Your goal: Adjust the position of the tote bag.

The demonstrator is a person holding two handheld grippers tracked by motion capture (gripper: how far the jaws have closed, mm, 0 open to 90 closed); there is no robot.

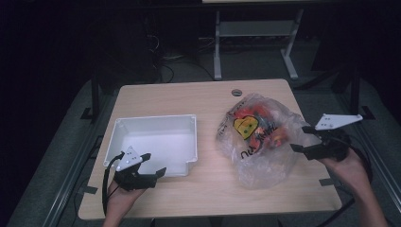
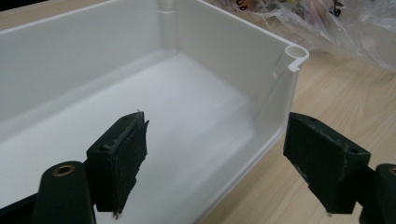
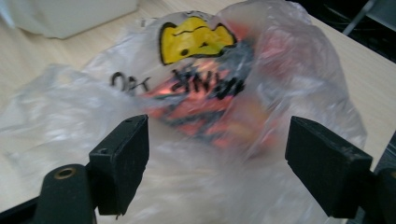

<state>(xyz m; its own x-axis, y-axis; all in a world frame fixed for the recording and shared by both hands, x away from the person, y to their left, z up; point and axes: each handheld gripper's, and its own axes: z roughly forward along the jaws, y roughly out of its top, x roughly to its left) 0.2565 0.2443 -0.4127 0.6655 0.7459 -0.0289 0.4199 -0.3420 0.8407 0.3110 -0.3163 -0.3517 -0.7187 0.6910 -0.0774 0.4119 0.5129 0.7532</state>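
Wooden counter [image 1: 208,99], white bin [image 1: 153,124] left, bag [image 1: 265,142] right, left hand-held gripper [image 1: 152,164] wide open at bin's near rim, right hand-held gripper [image 1: 300,138] wide open, empty, at bag's right edge.

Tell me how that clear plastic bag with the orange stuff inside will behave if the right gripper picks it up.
The plastic bag looks thin and crumpled, so it will probably be floppy and sag around its orange contents. The glossy film may slip between the open jaws of the right gripper. The contents sit bunched at one end, so they may shift when lifted.
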